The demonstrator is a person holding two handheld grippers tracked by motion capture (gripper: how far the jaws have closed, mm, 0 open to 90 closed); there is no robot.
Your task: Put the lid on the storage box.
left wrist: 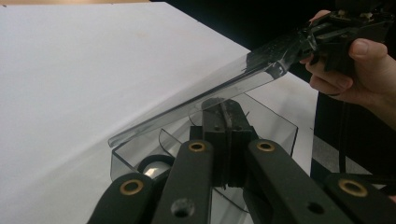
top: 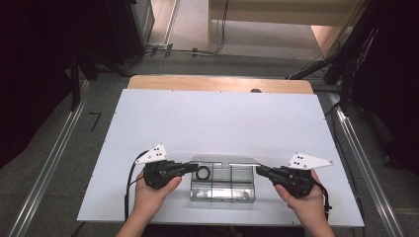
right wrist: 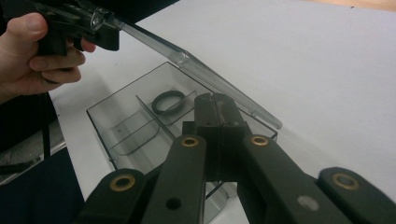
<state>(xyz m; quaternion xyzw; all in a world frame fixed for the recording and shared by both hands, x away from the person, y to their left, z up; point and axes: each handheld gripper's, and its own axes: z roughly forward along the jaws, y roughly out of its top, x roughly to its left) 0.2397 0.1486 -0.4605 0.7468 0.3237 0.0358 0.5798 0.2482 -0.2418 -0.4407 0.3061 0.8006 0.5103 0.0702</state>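
We see a clear compartment box [top: 223, 183] near the front edge of the white table [top: 217, 123], its clear lid [right wrist: 201, 74] raised and tilted. A black ring [top: 202, 173] lies in its rear-left compartment. Our left gripper [top: 190, 168] is clamped on the lid's left corner, our right gripper [top: 258, 170] on its right corner.
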